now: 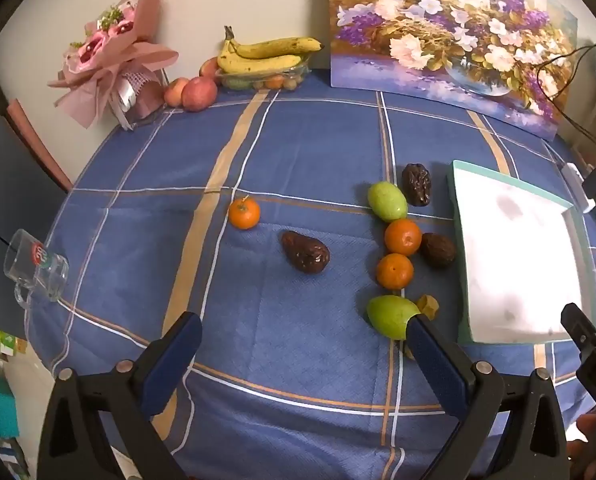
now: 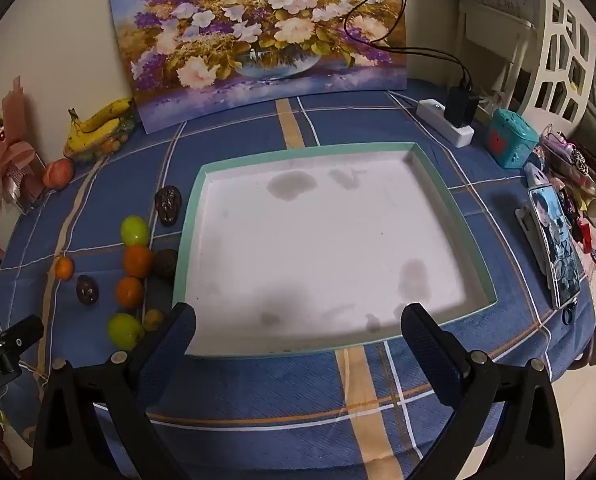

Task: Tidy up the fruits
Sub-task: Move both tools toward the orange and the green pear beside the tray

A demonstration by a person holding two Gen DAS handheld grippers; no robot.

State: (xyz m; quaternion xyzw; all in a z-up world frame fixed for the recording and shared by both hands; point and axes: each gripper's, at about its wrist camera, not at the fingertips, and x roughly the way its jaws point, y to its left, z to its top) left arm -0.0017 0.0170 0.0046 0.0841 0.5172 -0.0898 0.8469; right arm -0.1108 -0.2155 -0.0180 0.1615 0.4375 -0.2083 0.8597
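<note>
Loose fruit lies on the blue checked tablecloth: a lone orange [image 1: 244, 212], two more oranges [image 1: 402, 236] [image 1: 394, 271], two green fruits [image 1: 387, 201] [image 1: 392, 316], three dark wrinkled fruits [image 1: 305, 257] [image 1: 416, 184] [image 1: 438, 249] and a small yellow-brown fruit [image 1: 428, 306]. A white tray with a teal rim [image 2: 201, 184] holds nothing; it also shows in the left wrist view [image 1: 456, 208]. My left gripper [image 1: 302, 340] is open above the cloth, its right finger just in front of the near green fruit. My right gripper [image 2: 298, 332] is open over the tray's near edge.
Bananas [image 1: 269, 54] on a clear fruit box and apples [image 1: 197, 94] stand at the back by a pink bouquet [image 1: 113, 64]. A flower painting [image 2: 257, 40] leans on the wall. A glass mug [image 1: 37, 270] sits at the left edge. A phone [image 2: 554, 240], power strip [image 2: 444, 122] and clutter lie right.
</note>
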